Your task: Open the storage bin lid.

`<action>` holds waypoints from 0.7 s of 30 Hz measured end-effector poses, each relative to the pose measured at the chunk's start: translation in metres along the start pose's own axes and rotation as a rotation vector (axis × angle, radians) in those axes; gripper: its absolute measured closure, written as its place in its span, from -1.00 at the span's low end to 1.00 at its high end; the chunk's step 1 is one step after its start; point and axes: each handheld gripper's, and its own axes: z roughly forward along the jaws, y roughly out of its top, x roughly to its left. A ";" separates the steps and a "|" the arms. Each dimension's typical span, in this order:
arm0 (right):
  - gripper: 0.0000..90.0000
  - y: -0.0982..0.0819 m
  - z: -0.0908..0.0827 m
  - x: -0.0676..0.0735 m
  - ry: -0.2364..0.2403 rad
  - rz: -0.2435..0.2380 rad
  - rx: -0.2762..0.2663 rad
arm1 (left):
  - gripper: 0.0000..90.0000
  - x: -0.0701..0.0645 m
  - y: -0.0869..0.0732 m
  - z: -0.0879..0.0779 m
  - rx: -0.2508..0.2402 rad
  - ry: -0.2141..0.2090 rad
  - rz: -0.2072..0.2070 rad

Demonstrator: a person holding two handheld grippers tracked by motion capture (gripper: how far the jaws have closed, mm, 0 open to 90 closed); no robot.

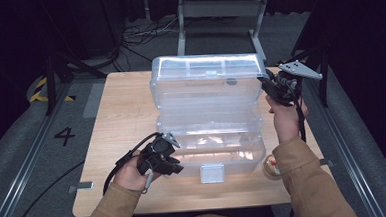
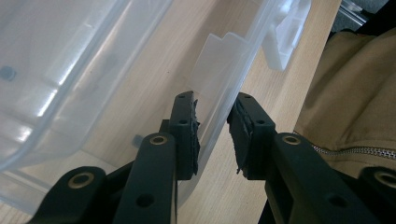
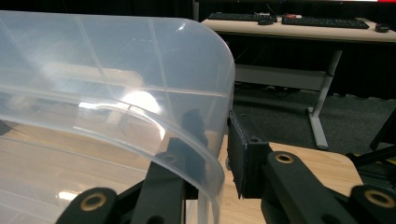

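A clear plastic box (image 1: pixel 233 154) stands in the middle of the wooden table (image 1: pixel 121 107), its lid (image 1: pixel 204 80) raised upright behind it. My left gripper (image 1: pixel 176 163) is at the box's front left corner. In the left gripper view its jaws straddle the box wall (image 2: pixel 233 60), one pad inside and one outside, with a strip of table showing beside the outer pad; the left gripper (image 2: pixel 215 100) is open. My right gripper (image 1: pixel 268 83) is at the lid's right end. In the right gripper view the right gripper (image 3: pixel 215 122) is shut on the lid (image 3: pixel 116 70) at its rounded corner.
A white latch (image 1: pixel 212 172) hangs on the box's front wall. A roll of tape (image 1: pixel 270 165) lies by the right forearm near the front right of the table. Cables trail off the left edge. A metal desk frame (image 1: pixel 221 17) stands beyond the far edge.
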 end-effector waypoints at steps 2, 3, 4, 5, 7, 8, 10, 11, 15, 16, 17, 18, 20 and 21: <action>0.70 0.001 0.001 0.001 -0.006 -0.002 -0.001 | 0.61 0.001 0.000 0.001 -0.003 -0.005 0.001; 0.70 0.001 0.001 0.001 -0.008 -0.002 0.001 | 0.61 0.001 0.000 0.003 0.013 0.006 0.014; 0.70 0.001 0.001 0.001 -0.008 -0.002 0.001 | 0.61 0.001 0.000 0.003 0.013 0.006 0.014; 0.70 0.001 0.001 0.001 -0.012 -0.005 0.001 | 0.61 0.001 0.001 0.005 0.020 0.010 0.012; 0.73 0.001 0.003 0.002 -0.022 -0.008 0.001 | 0.61 0.001 0.001 0.007 0.026 0.010 0.016; 0.73 0.001 0.003 0.002 -0.026 -0.010 0.004 | 0.62 0.001 0.000 0.008 0.022 0.010 0.010; 0.74 0.001 0.004 0.001 -0.026 -0.005 0.004 | 0.61 0.002 -0.001 0.010 0.012 0.005 0.006; 0.74 0.001 0.004 0.001 -0.026 -0.005 0.004 | 0.61 0.002 -0.001 0.010 0.012 0.005 0.006; 0.76 0.003 0.007 0.002 -0.037 -0.004 0.015 | 0.62 0.000 -0.002 0.019 0.076 0.068 0.020; 0.77 0.003 0.007 0.002 -0.041 -0.006 0.016 | 0.63 -0.002 -0.001 0.020 0.083 0.089 0.025; 0.77 0.004 0.008 0.002 -0.046 -0.008 0.020 | 0.63 -0.003 -0.001 0.020 0.085 0.092 0.022; 0.78 0.004 0.009 0.002 -0.051 -0.008 0.020 | 0.63 -0.003 -0.002 0.020 0.083 0.090 0.020; 0.79 0.004 0.010 0.002 -0.055 -0.009 0.021 | 0.63 -0.002 -0.002 0.020 0.083 0.091 0.021; 0.79 0.004 0.010 0.002 -0.059 -0.012 0.023 | 0.63 -0.003 -0.002 0.020 0.083 0.090 0.021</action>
